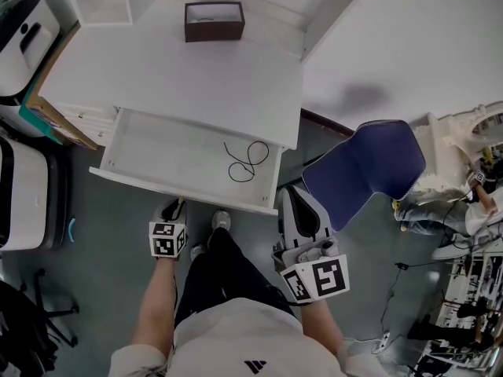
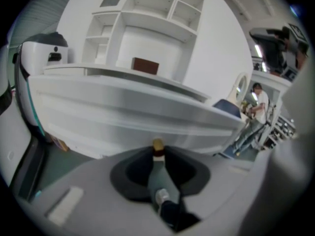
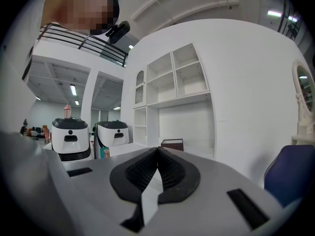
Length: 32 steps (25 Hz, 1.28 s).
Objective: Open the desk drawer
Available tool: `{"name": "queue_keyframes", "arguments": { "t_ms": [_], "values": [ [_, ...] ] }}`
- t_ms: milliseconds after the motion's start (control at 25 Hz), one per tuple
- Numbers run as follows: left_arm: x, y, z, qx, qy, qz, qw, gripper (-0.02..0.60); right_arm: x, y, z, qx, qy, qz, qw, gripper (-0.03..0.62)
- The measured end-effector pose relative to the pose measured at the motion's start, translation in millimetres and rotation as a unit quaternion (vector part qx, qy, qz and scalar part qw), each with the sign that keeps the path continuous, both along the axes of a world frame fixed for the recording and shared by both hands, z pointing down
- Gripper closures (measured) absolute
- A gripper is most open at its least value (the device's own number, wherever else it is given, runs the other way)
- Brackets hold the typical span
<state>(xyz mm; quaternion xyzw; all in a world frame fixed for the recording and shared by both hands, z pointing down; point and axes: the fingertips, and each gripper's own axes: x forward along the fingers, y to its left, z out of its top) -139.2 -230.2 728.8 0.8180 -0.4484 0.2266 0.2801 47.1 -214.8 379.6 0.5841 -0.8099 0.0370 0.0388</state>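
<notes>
The white desk (image 1: 173, 77) has its drawer (image 1: 157, 144) pulled out toward me, and a loop of black cable (image 1: 247, 161) lies inside. My left gripper (image 1: 173, 207) hovers just in front of the drawer's front edge, apart from it. In the left gripper view the jaws (image 2: 157, 144) stand almost together below the blurred drawer front (image 2: 133, 112). A small yellow-brown bit shows at their tips; I cannot tell what it is. My right gripper (image 1: 286, 193) is beside the drawer's right corner, shut and holding nothing (image 3: 158, 149).
A dark brown box (image 1: 214, 20) sits at the back of the desk, under white shelves (image 3: 172, 82). A blue chair (image 1: 365, 171) stands close on the right. White machines (image 1: 23, 38) and a black case stand at the left. A person (image 2: 256, 107) is far off.
</notes>
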Motion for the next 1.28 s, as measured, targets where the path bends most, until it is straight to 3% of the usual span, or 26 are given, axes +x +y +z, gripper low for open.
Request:
{"name": "queue_keyframes", "arguments": {
  "t_ms": [240,480,560,840,1280],
  "values": [
    [-3,0,-1,-0.007,0.005,-0.007,0.9999,0.505,-5,12,-1,0.001,0.002,0.006,1.000,0.594],
    [-7,3,-15,0.016,-0.001,-0.007,0.9998,0.504,-5,24,-3,0.005,0.003,0.014,1.000,0.594],
    [-11,2,-26,0.031,0.002,-0.011,0.9994,0.576,-6,26,-3,0.006,0.003,0.015,1.000,0.594],
    [-29,-6,-84,0.097,0.032,-0.037,0.9941,0.577,-13,29,-6,0.009,0.004,0.010,1.000,0.594],
    [-45,-3,-186,0.207,0.047,-0.065,0.9751,0.577,-18,28,-15,0.024,0.011,-0.016,1.000,0.594]
  ]
}}
